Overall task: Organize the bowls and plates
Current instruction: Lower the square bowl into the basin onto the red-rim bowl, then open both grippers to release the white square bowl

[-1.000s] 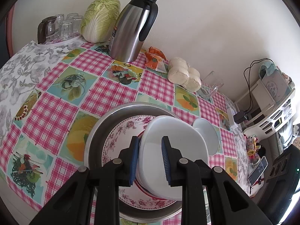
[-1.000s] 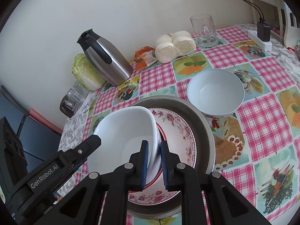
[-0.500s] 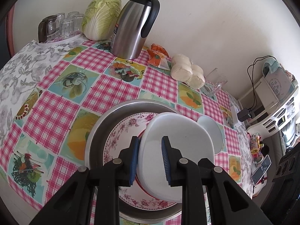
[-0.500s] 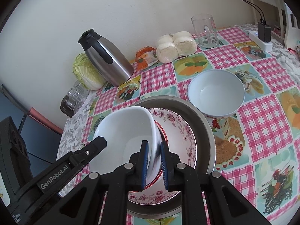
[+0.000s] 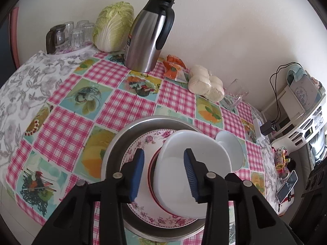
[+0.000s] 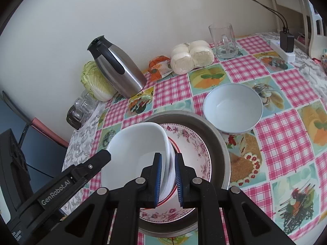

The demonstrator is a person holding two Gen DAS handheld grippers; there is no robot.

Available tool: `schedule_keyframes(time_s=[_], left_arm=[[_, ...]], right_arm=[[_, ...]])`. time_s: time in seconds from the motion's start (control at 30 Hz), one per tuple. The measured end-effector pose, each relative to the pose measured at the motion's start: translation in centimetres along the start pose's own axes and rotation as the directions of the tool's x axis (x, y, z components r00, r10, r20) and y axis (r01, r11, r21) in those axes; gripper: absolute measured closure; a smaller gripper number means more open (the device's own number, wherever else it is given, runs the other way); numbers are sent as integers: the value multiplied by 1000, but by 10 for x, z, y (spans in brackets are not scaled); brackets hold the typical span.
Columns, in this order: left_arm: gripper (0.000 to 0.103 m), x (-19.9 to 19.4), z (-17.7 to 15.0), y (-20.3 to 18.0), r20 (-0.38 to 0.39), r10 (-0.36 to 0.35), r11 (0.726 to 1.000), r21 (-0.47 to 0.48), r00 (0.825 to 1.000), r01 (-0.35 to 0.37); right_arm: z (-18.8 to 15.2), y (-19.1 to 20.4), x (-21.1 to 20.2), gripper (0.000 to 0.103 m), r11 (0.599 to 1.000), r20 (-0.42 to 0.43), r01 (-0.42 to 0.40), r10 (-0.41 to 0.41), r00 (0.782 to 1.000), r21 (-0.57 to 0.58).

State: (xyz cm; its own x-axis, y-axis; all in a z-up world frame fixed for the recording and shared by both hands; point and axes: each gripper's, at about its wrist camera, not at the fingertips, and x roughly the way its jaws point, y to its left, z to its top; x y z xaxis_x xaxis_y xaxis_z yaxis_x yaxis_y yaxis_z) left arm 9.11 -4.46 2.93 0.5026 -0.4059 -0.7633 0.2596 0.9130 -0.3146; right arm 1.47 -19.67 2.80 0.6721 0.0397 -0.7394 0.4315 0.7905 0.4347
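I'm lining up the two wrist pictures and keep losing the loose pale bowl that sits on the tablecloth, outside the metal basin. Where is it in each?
Left wrist: pale bowl sits right of centre, partly hidden behind the white square bowl.
Right wrist: pale bowl is upper right of centre, fully visible, beside the metal basin.
Shared landmark: steel thermos jug by the wall.

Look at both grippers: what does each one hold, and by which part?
The right gripper is shut on the white bowl, pinching its rim on the near right side. The left gripper is opening: its pads straddle the bowl's rim but press nothing.
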Motion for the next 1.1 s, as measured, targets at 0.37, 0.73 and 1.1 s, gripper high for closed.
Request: schedule_keyframes(time_s=[0.37,0.73,1.1], left_arm=[[24,-17,5,1,56,84,996,12,995,-85],[9,-14,5,15,77,184,983,0,980,-185],[4,-11,5,27,77,251,968,-33,965,-249]], right_arm=[[7,-3,-13,59,1000,26,21,-21,999,6],[11,-12,-15,20,997,43,74,-75,996,23],[11,-14,-15,0,996,53,87,-88,995,22]])
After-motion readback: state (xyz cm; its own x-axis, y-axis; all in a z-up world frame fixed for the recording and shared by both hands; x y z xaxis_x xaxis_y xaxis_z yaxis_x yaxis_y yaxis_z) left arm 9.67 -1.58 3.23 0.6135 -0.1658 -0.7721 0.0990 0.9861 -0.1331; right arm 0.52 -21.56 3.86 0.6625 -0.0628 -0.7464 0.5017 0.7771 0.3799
